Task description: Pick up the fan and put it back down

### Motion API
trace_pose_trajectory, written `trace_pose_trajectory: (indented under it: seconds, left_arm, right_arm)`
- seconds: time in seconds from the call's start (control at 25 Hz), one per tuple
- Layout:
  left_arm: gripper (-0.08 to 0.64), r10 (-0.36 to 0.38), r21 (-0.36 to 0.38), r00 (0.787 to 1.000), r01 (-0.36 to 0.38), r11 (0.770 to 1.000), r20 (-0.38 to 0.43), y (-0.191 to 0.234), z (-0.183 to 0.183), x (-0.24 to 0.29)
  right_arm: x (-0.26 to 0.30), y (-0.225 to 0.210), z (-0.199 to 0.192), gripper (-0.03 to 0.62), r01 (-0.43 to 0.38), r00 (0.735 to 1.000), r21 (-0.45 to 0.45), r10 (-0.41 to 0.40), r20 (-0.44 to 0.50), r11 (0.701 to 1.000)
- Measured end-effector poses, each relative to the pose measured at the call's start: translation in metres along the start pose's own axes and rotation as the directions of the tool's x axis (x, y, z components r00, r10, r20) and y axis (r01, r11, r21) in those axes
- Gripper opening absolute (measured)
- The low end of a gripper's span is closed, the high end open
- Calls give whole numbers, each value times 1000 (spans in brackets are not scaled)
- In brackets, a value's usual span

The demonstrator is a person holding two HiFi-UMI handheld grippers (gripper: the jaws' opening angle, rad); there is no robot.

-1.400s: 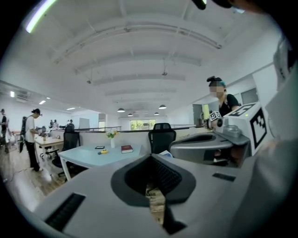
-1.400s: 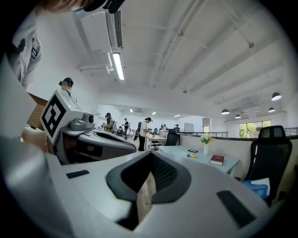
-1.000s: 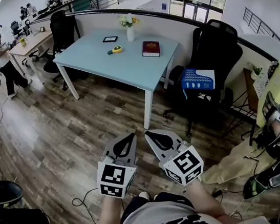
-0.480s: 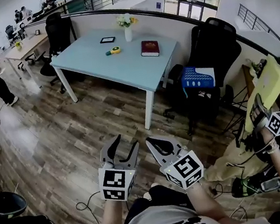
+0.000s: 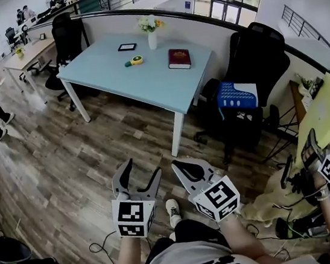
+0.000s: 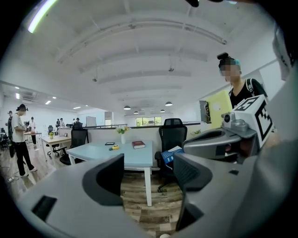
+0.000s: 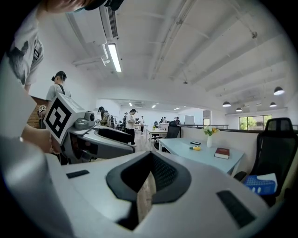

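No fan shows plainly. My best guess is the small yellow-and-green thing (image 5: 136,59) near the far edge of the table (image 5: 146,82), between the dark tablet (image 5: 128,47) and the red book (image 5: 178,58), just in front of the vase (image 5: 152,39) of flowers (the blue dotted thing (image 5: 235,94) on the black chair (image 5: 254,48) off the table's right corner is the other candidate). If that is it, it should be light, hard plastic, a little slippery and weakest at the blades, so it is best taken across the body or handle. The left gripper (image 5: 141,168) has just been opening its jaws, which stand wide apart with nothing between them. The right gripper (image 5: 181,167) has its jaws together and empty. Both hang over the plank floor (image 5: 64,154), well apart from the table. The tabletop looks smooth, flat and pale blue, and an open office with desks and people lies beyond.
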State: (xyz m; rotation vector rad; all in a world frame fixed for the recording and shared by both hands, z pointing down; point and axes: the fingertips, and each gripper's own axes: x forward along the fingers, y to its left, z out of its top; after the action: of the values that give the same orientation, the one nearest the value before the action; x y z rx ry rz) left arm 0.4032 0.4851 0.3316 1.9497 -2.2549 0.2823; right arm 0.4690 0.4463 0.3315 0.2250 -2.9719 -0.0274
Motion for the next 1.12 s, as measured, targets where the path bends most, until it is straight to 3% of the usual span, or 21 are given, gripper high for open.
trace_pose_trajectory:
  seconds: [0.28, 0.64, 1.12]
  left_arm:
    - [325, -11, 11, 1000, 10, 1000, 13, 33, 23, 68]
    - [324, 27, 55, 999, -29, 998, 37, 81, 61, 147]
    - [324, 20, 40, 1000, -20, 999, 9, 131, 56, 211]
  right_arm:
    - [54, -57, 19, 5, 4, 1000, -20, -3, 25, 1000]
    - [120, -125, 48, 5, -14, 997, -46, 18, 72, 999]
    - [189, -165, 37, 5, -28, 999, -26, 29, 36, 999]
